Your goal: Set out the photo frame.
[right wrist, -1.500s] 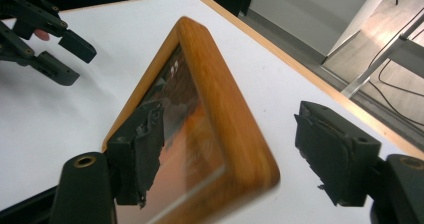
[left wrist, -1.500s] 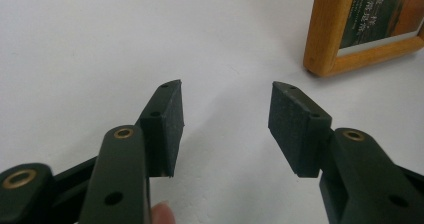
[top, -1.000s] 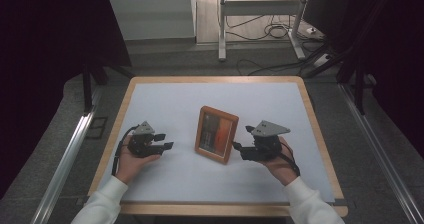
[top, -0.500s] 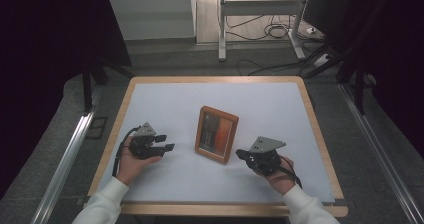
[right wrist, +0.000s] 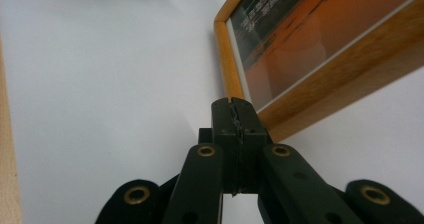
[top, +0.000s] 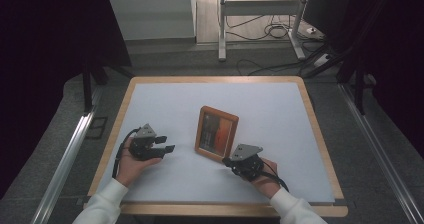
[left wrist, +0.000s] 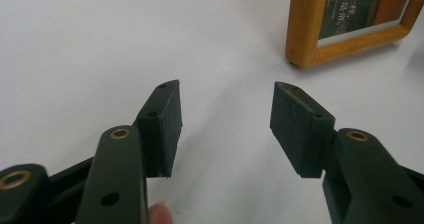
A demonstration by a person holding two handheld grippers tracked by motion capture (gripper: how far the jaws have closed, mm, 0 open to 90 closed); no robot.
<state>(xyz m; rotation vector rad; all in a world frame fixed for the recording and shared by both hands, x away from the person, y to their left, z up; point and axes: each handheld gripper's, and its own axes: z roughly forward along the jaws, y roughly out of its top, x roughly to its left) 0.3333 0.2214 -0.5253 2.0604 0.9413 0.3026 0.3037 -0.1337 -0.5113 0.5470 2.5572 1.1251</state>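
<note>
A wooden picture frame (top: pixel 216 133) with an orange and dark picture sits mid-table, picture side up. My left gripper (top: pixel 170 144) rests to its left, a hand's width away, jaws open and pointing at the frame with nothing between them. In the left gripper view the pads (left wrist: pixel 165 119) stand wide apart around my left gripper's middle (left wrist: pixel 225 119), with the frame's corner (left wrist: pixel 305 34) beyond. My right gripper (top: pixel 226 160) is shut and empty at the frame's near edge. In the right gripper view its closed tips (right wrist: pixel 234 104) sit right against the wooden border (right wrist: pixel 325 104); whether they touch I cannot tell.
The white table top (top: pixel 165 104) has a raised wooden rim (top: pixel 215 79). Beyond its far edge are a metal stand (top: pixel 222 24) and loose cables (top: pixel 270 31) on the floor. Metal rails (top: pixel 70 149) run along both sides of the table.
The right gripper has dropped from beside the frame's right edge down to its near corner, and its jaws have gone from open to shut. The left gripper has stayed put.
</note>
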